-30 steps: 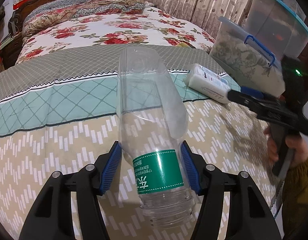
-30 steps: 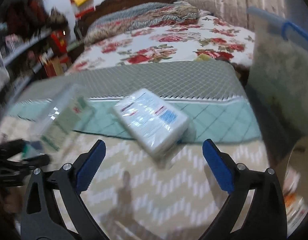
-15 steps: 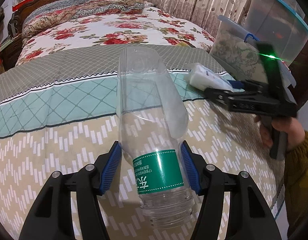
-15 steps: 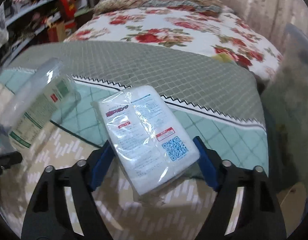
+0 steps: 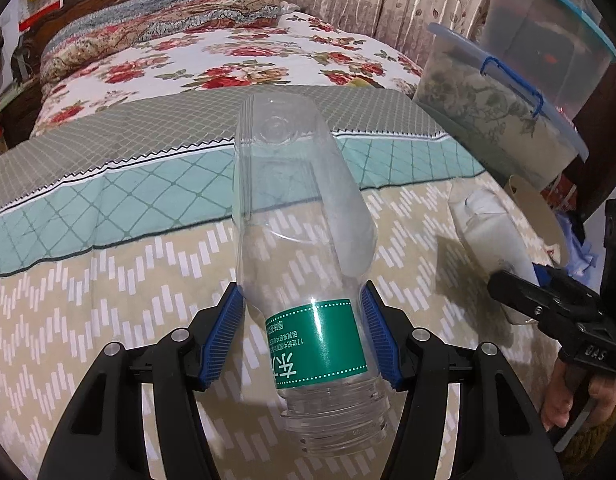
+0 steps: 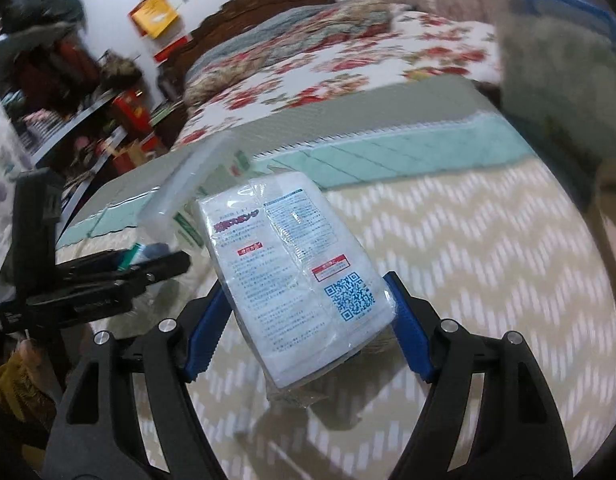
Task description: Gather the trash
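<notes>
At centre frame the left claw (image 5: 304,334) grips an empty plastic bottle (image 5: 304,240) above the bed (image 5: 108,280). The right claw (image 6: 308,328), its jaws just closed, clamps a wrapped tissue pack (image 6: 296,276) at centre.

The neck end of the clear bottle (image 5: 308,240) ran down between the arms of the left gripper (image 5: 306,340), and whether it bore a cap could not be told. In the left wrist view the right gripper (image 5: 544,300) was cut off by the right edge, its far finger hidden behind the white packet (image 5: 488,236). In the right wrist view the shelves (image 6: 68,120) at the left and the storage bin (image 6: 560,64) at the upper right were blurred; the packet's small print was illegible.
</notes>
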{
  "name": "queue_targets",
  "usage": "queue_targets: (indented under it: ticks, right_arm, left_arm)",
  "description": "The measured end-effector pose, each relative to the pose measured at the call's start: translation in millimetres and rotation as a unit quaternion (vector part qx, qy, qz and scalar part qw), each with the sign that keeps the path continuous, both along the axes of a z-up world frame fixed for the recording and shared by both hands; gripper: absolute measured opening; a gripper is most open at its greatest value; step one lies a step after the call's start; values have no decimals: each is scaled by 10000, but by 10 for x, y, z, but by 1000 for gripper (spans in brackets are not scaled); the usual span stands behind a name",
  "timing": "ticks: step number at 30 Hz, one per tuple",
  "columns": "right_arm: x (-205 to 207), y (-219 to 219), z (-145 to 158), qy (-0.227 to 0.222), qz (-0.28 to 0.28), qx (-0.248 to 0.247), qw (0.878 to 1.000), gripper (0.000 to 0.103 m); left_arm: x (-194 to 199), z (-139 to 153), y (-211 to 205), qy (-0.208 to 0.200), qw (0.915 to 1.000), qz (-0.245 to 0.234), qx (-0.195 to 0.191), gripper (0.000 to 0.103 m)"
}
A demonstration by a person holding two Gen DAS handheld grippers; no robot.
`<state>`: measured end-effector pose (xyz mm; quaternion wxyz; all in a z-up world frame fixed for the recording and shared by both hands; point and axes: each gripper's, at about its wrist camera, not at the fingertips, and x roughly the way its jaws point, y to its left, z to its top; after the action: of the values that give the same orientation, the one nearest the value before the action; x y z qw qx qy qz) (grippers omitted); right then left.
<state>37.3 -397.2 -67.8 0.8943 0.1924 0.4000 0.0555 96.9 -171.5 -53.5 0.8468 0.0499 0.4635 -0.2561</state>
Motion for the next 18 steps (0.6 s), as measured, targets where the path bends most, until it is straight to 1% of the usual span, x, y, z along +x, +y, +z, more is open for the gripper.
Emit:
queue_targets:
  ticks: [2,5,12,18]
  right_arm:
    - [-29,13,6,-72,-90,-27,9999,76]
    - [-38,22,-3,-55,-143,-76,9999,77]
    - [-7,-68,-33,9,-200,29,9998,79]
    - [1,-94,-43,24,-212,69,9997,79]
  left_arm:
    - [-58,2,5,-19,10000,-51,27,57]
    - [-128,1,2,-64,9999,-116,74,57]
    - [-163,-5,-3,-81,9999,-133,71,57]
    - [-141,-1,35,-39,9999,-146,-17,57]
